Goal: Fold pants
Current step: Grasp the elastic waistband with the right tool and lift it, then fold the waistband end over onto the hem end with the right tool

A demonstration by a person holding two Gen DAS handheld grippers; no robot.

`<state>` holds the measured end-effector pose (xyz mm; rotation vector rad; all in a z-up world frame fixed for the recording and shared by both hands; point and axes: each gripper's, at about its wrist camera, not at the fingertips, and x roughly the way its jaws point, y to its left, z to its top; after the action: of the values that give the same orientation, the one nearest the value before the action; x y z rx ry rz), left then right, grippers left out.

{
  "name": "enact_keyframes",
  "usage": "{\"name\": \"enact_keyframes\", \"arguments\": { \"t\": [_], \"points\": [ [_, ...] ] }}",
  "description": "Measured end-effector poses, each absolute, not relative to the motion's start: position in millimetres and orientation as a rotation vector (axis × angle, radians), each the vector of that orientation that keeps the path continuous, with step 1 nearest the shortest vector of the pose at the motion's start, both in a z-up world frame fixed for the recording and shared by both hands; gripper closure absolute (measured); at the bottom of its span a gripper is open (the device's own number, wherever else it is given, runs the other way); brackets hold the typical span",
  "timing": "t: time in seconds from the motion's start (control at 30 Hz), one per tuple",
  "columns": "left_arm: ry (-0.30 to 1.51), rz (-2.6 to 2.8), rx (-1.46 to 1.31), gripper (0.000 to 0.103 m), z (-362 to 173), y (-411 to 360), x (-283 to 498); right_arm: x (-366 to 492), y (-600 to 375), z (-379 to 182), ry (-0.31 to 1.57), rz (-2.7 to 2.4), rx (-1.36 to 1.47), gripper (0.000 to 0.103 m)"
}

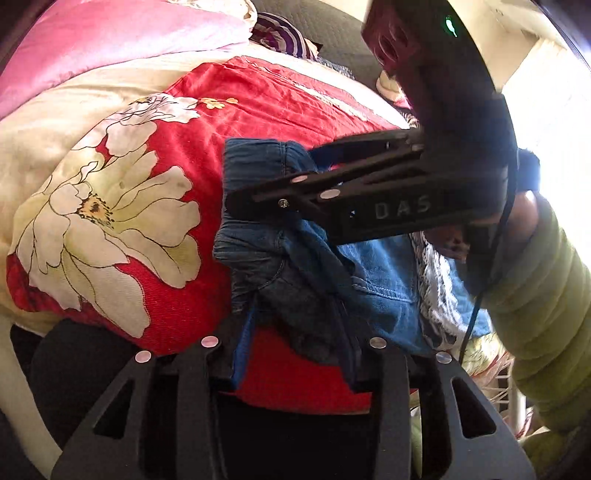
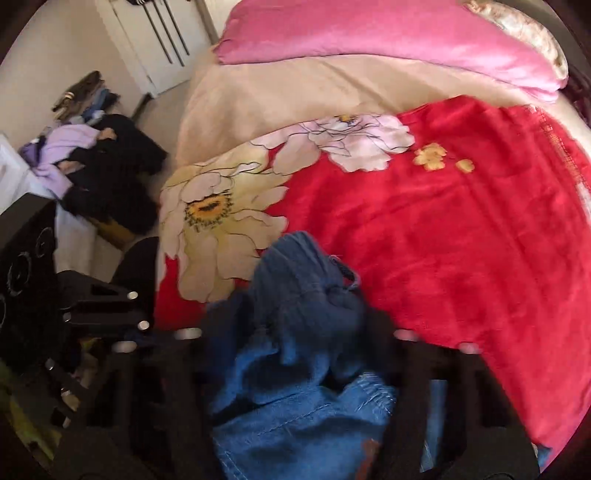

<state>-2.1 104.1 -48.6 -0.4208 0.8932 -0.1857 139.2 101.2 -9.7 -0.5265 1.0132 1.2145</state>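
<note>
The left gripper (image 1: 295, 369) pinches a hanging fold of the jeans (image 1: 295, 266); the right gripper (image 1: 236, 201) clamps their bunched top. The jeans hang near, above the red flowered blanket (image 2: 461, 221); a pink pillow (image 2: 369, 33) lies far.

Red flowered blanket (image 2: 461, 229) lies flat and bare beyond bunched jeans (image 2: 295, 332): open passage there. Pink pillow (image 2: 388, 40) bounds far end of bed. Right gripper (image 1: 236, 201) crosses above jeans, blocking approach from right. Clothes pile (image 2: 107, 173) clutters floor beside bed.
</note>
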Motion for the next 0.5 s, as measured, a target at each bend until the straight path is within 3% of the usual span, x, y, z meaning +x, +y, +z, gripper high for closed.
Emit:
{"name": "enact_keyframes", "arguments": {
  "t": [0.03, 0.1, 0.2, 0.3, 0.5],
  "points": [
    [0.885, -0.19, -0.441, 0.063, -47.7, 107.6, -3.5, 137.4, 96.1, -4.8, 0.985, 1.217, -0.522, 0.074],
    [0.87, -0.176, -0.454, 0.045, -44.6, 112.2, -6.1, 136.0, 82.2, 8.2, 0.94, 1.245, -0.483, 0.077],
    [0.854, -0.191, -0.476, 0.041, -38.1, 113.9, -7.7, 133.9, 56.2, 29.2, 0.874, 1.284, -0.416, 0.078],
    [0.839, -0.256, -0.542, 0.029, -33.1, 109.8, -3.7, 133.7, 26.1, 46.7, 0.83, 1.291, -0.355, 0.078],
    [0.867, -0.411, -0.633, 0.028, -35.1, 84.1, 24.8, 138.4, -30.4, 69.9, 0.747, 1.276, -0.276, 0.079]
  ]
}}
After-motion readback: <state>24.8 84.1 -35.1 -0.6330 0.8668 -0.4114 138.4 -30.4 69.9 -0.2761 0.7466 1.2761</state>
